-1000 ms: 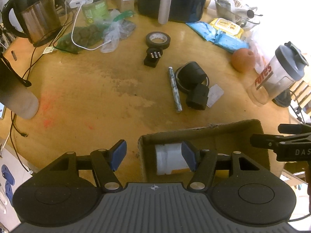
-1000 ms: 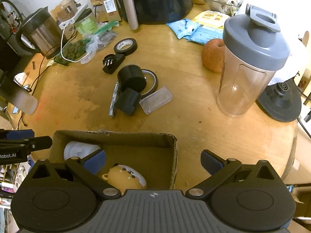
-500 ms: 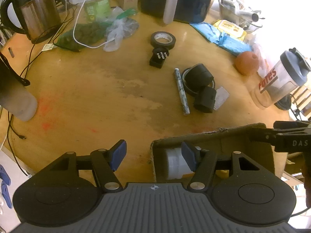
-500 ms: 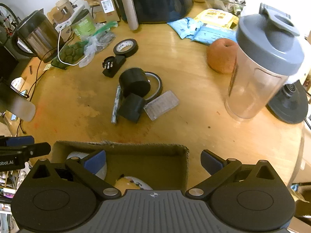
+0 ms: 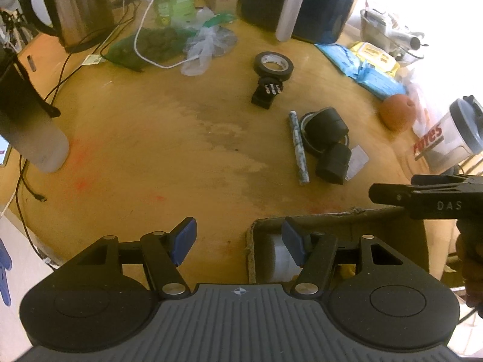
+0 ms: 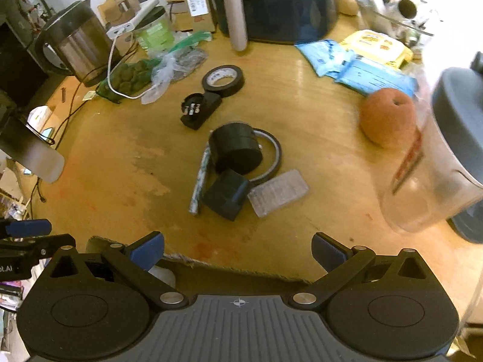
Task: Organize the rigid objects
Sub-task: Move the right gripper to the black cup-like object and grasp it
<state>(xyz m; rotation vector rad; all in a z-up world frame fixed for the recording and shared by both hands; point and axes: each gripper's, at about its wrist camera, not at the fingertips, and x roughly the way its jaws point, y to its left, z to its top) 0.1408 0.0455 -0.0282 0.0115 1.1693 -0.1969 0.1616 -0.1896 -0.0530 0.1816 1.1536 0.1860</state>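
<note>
Left wrist view: left gripper [image 5: 238, 242] fingers stand apart, holding nothing, above the near edge of the cardboard box [image 5: 332, 214], which has slid lower in frame than a second ago. Right gripper [image 6: 238, 252] fingers are spread wide and empty. Black cylinder [image 6: 235, 147], black block [image 6: 225, 197] and pen [image 6: 199, 181] lie clustered mid-surface [image 6: 317, 96], now nearer.

Worn wood table [image 5: 151, 138]; shiny metal kettle [image 5: 81, 9]; cardboard box [image 5: 332, 215].

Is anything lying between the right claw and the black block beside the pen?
Nothing visible. Bare table separates the open right claw from the black block; the pen and clear case flank it.
</note>
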